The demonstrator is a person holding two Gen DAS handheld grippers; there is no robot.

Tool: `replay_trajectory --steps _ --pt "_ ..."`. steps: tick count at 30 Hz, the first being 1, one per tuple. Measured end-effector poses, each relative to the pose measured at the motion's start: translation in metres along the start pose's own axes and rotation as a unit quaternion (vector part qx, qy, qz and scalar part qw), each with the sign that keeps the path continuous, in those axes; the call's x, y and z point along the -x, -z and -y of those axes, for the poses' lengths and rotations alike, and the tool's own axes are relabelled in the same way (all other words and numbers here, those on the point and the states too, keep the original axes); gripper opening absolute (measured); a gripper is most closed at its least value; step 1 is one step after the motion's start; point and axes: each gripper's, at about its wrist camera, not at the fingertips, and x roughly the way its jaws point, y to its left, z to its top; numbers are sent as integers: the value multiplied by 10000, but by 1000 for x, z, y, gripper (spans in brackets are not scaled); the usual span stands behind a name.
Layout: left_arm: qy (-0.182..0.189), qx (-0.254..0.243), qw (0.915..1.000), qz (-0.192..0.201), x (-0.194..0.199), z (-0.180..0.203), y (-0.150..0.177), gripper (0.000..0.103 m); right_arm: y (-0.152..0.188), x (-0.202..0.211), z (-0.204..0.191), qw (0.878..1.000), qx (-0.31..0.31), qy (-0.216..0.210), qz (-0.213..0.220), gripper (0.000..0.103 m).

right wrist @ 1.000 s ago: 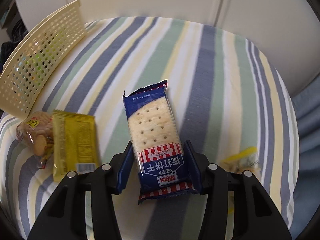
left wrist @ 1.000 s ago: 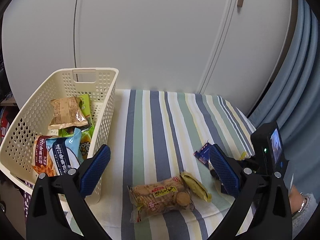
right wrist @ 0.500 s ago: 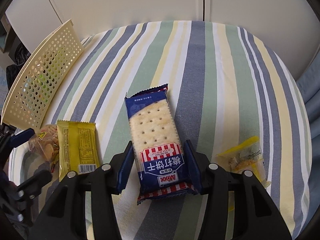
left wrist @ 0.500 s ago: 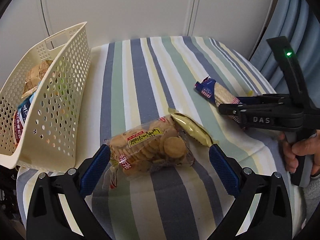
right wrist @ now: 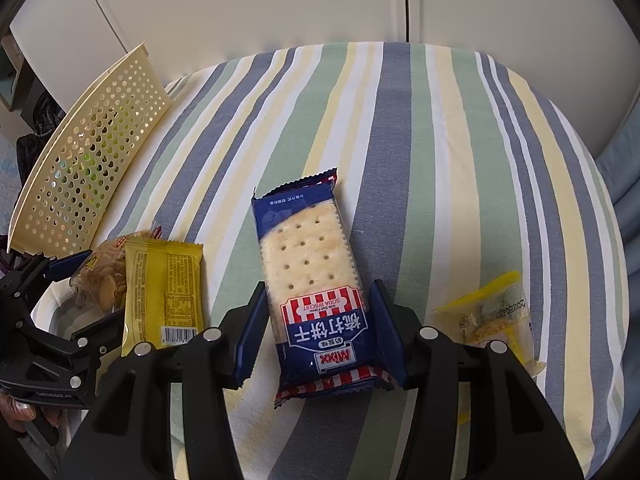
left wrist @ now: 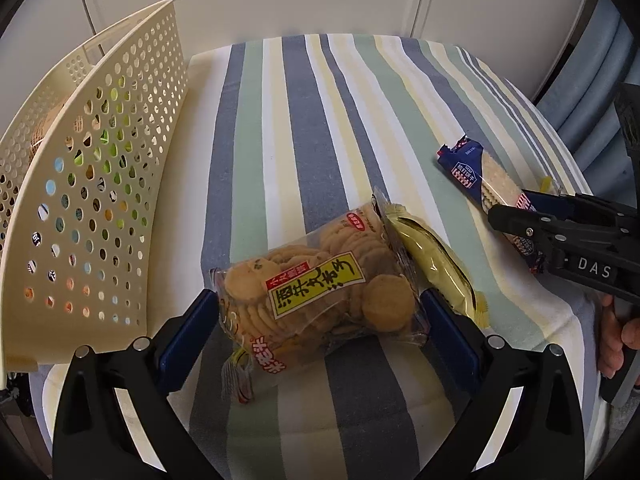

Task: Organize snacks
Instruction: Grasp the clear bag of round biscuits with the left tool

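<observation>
The left gripper [left wrist: 320, 322] straddles the clear bag of round biscuits [left wrist: 316, 284]; its blue pads sit at the bag's two short ends, at 9 and 3 o'clock of the pack, touching or nearly touching the film. Whether they are already pressing cannot be told from either view.

The right gripper [right wrist: 318, 344] has its pads against both long edges of the blue soda-cracker pack [right wrist: 312, 284], pinching its near end. The pack lies flat on the striped cloth [right wrist: 420, 140].

A yellow wrapped bar [left wrist: 432, 264] lies just beside the biscuit bag at its 3 o'clock. A small yellow sachet [right wrist: 492, 312] sits at 3 o'clock of the cracker pack. The perforated cream basket [left wrist: 100, 200], already holding snacks, stands at 9 to 10 o'clock in the left wrist view.

Handling judgement: both packs are light. The biscuit bag is loose, slippery film over brittle contents; grip across the filled body, not the crimped seal, with modest force. The cracker pack is stiffer but snaps under bending; hold near mid-length and keep it level.
</observation>
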Motion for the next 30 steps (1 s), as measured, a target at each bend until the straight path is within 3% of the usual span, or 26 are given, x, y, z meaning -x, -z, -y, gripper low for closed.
replay_trajectory --steps 10,15,19,20,21,24,25,26,27,30 --pt "-223 -225 9984 468 10 17 -6 95 0 1 4 9999 -107 -115 33 52" --pt "-135 -235 9971 709 27 18 -10 93 0 1 4 9999 -113 -111 37 52" --pt "-45 -240 9954 924 46 17 -14 85 0 1 3 9999 -107 -93 38 52" --pt "5 -251 9954 927 50 17 -15 69 0 1 3 9999 -107 -89 37 52" --pt "37 -250 9954 924 52 17 -15 67 0 1 3 9999 -104 -91 38 52" --pt "85 -337 9958 841 55 15 -15 69 1 1 2 9999 -102 -78 37 52" --pt "144 -354 9967 717 51 15 -16 77 1 0 1 9999 -113 -78 39 52" --pt "165 -329 9970 675 48 15 -12 92 1 0 2 9999 -119 -80 41 52" --pt "158 -313 9972 661 47 16 -11 99 1 0 2 9999 -125 -84 43 52" --pt "13 -334 9984 457 34 17 -2 99 2 0 2 9998 -154 -106 52 52"
